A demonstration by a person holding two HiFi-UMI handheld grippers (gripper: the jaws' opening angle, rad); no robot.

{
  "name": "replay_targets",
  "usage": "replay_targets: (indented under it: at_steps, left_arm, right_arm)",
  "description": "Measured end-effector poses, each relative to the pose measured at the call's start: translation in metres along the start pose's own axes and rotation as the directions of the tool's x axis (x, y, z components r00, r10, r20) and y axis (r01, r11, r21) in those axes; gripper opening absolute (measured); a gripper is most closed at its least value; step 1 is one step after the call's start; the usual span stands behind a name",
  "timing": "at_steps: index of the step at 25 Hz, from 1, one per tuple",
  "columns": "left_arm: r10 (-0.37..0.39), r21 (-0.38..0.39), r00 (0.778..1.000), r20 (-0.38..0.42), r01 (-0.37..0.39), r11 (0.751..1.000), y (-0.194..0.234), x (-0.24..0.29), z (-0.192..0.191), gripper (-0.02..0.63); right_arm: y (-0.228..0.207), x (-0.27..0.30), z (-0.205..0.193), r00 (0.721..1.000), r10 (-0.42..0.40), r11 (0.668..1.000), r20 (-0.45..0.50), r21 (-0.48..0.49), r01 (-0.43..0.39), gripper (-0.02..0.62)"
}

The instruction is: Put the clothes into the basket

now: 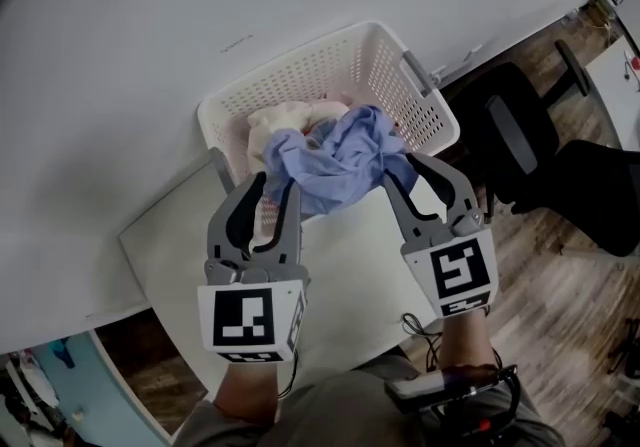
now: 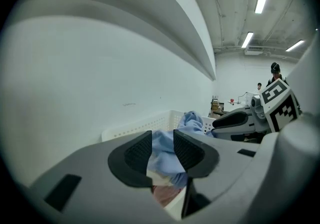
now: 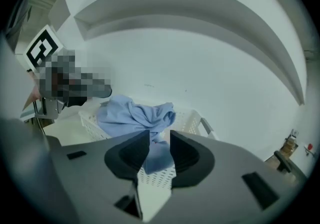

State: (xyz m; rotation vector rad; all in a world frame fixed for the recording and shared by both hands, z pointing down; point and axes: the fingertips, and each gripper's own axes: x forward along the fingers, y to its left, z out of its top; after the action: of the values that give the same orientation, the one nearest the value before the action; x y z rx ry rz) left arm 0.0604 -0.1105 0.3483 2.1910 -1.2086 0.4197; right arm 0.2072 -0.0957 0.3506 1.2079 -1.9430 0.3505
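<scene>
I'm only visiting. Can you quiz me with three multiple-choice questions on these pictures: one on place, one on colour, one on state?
1. Where is the blue garment? A. on the basket, over its near rim B. on a shelf C. in a drawer
2. The basket's colour? A. red B. white C. black
3. The right gripper's jaws? A. pressed together B. shut on a cup C. apart
Answers: A, it drapes over the rim; B, white holed walls; C, a gap shows between them.
</scene>
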Motion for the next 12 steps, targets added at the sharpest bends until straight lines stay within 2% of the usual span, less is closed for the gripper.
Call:
replay_targets:
  at_steps: [3, 6, 9, 12]
  left_arm:
    - [0.036, -0.035, 0.998, 0.056, -0.034, 0.999, 0.008, -0.022, 0.004, 0.141]
    - [0.045, -0.063, 0.992, 0.121, -0.037, 0.997, 0.007, -0.043, 0.007, 0.127]
    - [0.056, -0.068, 0.978, 0.199, -0.043, 0.997, 0.006, -0.072, 0.015, 0.069]
    - [0.08, -0.086, 0.963, 0.258, -0.059, 0.995, 0.009, -0.104, 0.023, 0.022]
  right_arm:
    - [0.008, -0.019, 0.013, 0.995, -0.009, 0.998, 0.101, 0.069, 0.002, 0.1]
    - [0.03, -0.033, 0.029, 0.979, 0.021, 0.994, 0.203, 0.098, -0.041, 0.068]
    - [0.061, -0.049, 0.048, 0.958, 0.06, 0.991, 0.281, 0.097, -0.09, 0.038]
    - [0.089, -0.067, 0.065, 0.941, 0.069, 0.99, 0.332, 0.095, -0.106, 0.016]
